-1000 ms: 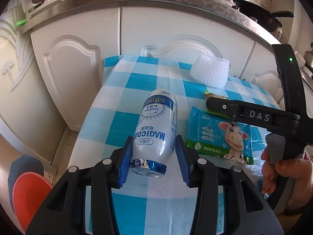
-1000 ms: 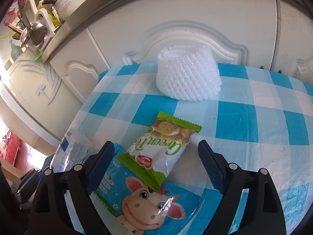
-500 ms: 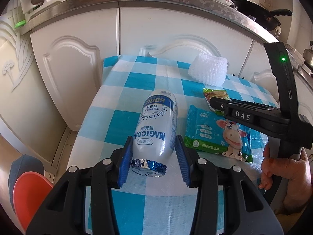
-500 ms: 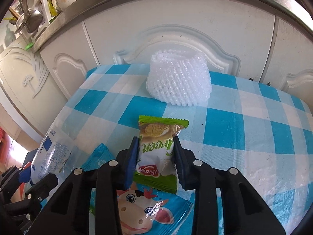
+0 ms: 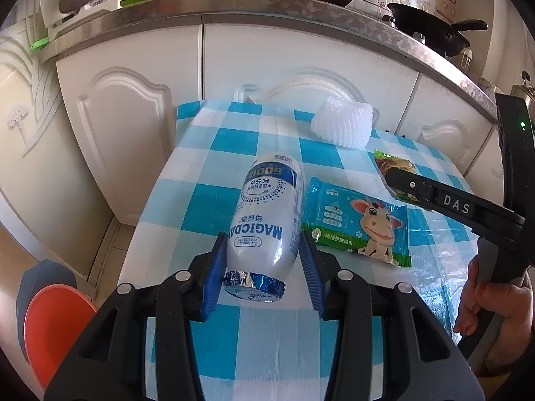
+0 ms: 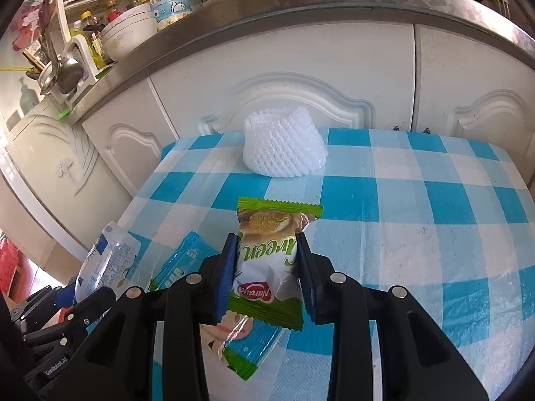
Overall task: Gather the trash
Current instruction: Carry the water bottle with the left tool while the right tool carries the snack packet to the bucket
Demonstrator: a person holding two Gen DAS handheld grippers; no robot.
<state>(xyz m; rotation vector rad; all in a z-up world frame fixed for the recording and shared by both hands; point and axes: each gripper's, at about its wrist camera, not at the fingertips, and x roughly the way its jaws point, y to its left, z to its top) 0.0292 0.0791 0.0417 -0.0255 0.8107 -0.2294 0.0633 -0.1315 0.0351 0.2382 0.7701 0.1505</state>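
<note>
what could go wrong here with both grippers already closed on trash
The left gripper clamps the white plastic bottle only near its foil-capped end, so the long body may tilt or slip out on lifting.

The right gripper squeezes the green and white snack wrapper, a thin crinkly film that could slide free.

The blue cow-print wet wipe packet lies right under that wrapper and might get dragged across the blue checked tablecloth.
</note>
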